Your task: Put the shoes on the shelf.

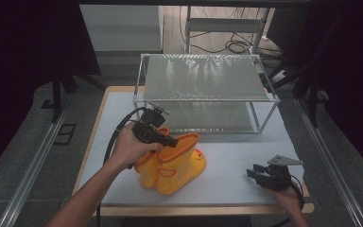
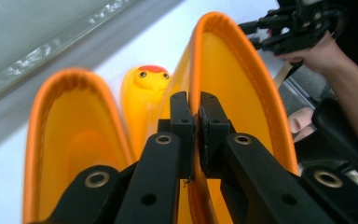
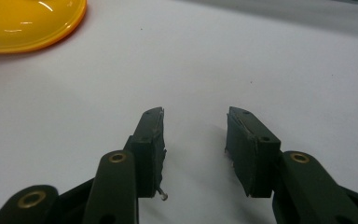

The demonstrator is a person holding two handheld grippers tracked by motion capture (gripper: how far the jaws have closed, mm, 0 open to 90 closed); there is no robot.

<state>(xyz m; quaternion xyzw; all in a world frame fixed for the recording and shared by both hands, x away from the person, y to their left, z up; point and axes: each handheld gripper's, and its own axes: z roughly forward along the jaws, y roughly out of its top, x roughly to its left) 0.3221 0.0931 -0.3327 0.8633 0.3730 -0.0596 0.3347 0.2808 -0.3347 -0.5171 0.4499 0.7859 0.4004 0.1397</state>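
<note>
A pair of yellow rubber boots [image 1: 176, 168] with orange rims stands on the white table [image 1: 246, 146], left of centre. My left gripper [image 1: 174, 141] is shut on the orange rim of one boot [image 2: 242, 93]; in the left gripper view its jaws [image 2: 198, 109] pinch that rim from both sides. The second boot [image 2: 70, 135] opens beside it, and a duck face [image 2: 151, 79] shows on a toe beyond. My right gripper [image 1: 253, 171] is open low over the table at the front right; nothing lies between its jaws [image 3: 195, 119]. A yellow boot part [image 3: 28, 21] shows far off.
A metal-framed rack [image 1: 205, 78] with a mesh top and a lower shelf stands across the back of the table. The table's front edge [image 1: 203, 208] runs just ahead of the right hand. Dark floor and rails flank both sides.
</note>
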